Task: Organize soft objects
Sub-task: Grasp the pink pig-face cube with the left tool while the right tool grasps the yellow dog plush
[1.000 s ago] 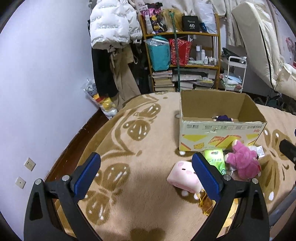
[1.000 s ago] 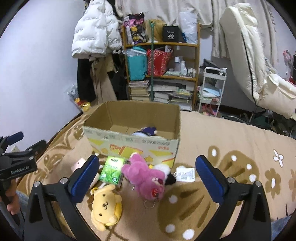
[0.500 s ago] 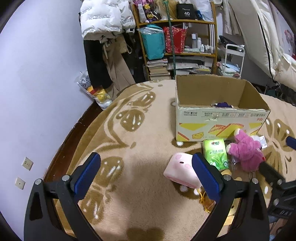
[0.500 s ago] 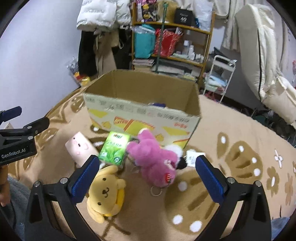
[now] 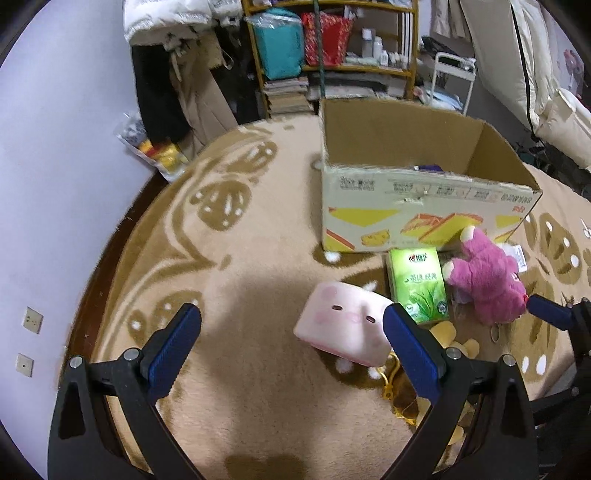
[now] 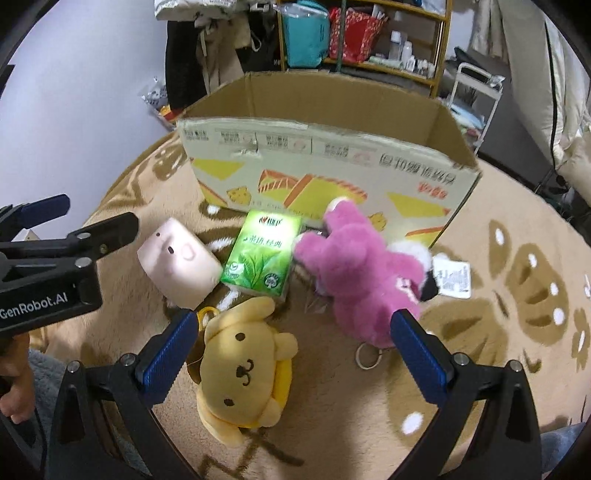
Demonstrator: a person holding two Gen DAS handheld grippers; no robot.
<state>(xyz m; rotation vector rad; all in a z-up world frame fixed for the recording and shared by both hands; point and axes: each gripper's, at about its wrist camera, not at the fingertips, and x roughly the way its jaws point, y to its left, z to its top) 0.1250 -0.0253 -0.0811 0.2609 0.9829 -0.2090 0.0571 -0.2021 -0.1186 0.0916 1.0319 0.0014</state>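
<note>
An open brown cardboard box w/ yellow-orange print (image 6: 325,173) stands on a beige carpet w/ brown flower pattern (image 5: 236,266); something dark purple (image 5: 428,168) lies inside it, too hidden to identify. Soft objects lie on the carpet just in front of the box: a pink fuzzy plush toy (image 6: 362,273) touching the box's front wall, a green rectangular tissue pack w/ leaf print (image 6: 262,256) just beside it on the plush's left, a pale pink block-shaped plush w/ a face (image 6: 181,264) touching the pack's other side, and a yellow dog-faced plush w/ a yellow loop (image 6: 243,365) nearest the right camera, below the tissue pack. A white paper tag (image 6: 452,277) and a metal keyring (image 6: 367,356) lie by the pink fuzzy plush. Left gripper (image 5: 291,343): blue-padded fingers spread wide, holding nothing, hovering over the carpet w/ the pale pink block plush just beside its right finger. Right gripper (image 6: 291,347): fingers spread wide too, empty, above the yellow plush, which sits btwn them in view; contact can't be told. A hand (image 6: 13,384) grips the left gripper's handle at the right view's left edge. Background: a wooden shelf (image 5: 332,62) crammed w/ bags, bottles, books; a white puffy jacket (image 5: 166,18) hanging by it.
</note>
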